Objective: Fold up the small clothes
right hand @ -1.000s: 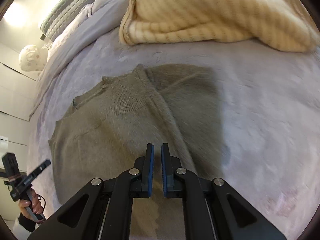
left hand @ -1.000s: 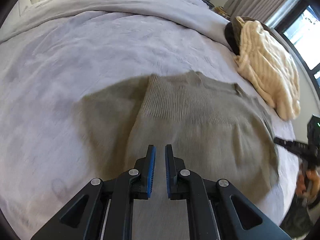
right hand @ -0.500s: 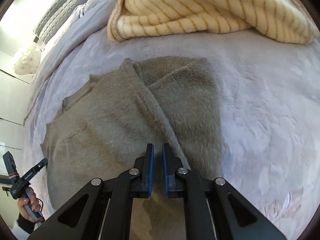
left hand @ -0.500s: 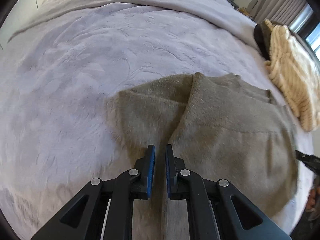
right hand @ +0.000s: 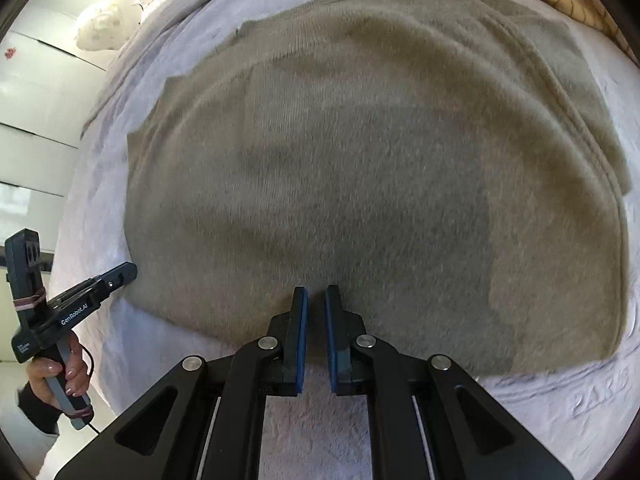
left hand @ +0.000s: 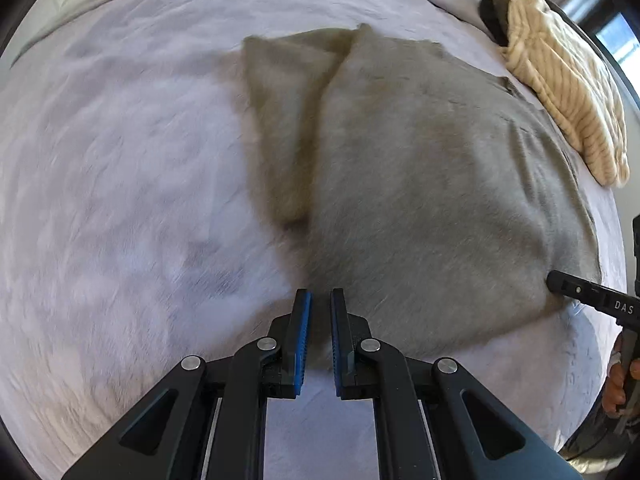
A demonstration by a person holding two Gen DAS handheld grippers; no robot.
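Note:
An olive-grey knitted sweater lies flat on the pale bedcover, one sleeve folded in over the body. It fills the right wrist view. My left gripper has its jaws nearly shut at the sweater's near edge, with cloth running between the blue pads. My right gripper stands the same way at the hem, cloth between its pads. Each gripper shows in the other's view: the right one at the far corner, the left one at the left edge.
A cream striped blanket lies at the bed's far right, just beyond the sweater. The lilac bedcover spreads wide to the left. White cupboards and pillows stand past the bed's edge.
Both grippers have pulled back and down towards the sweater's near edge. The sweater now lies spread flat and looks larger in both views. The frames are blurred by motion.

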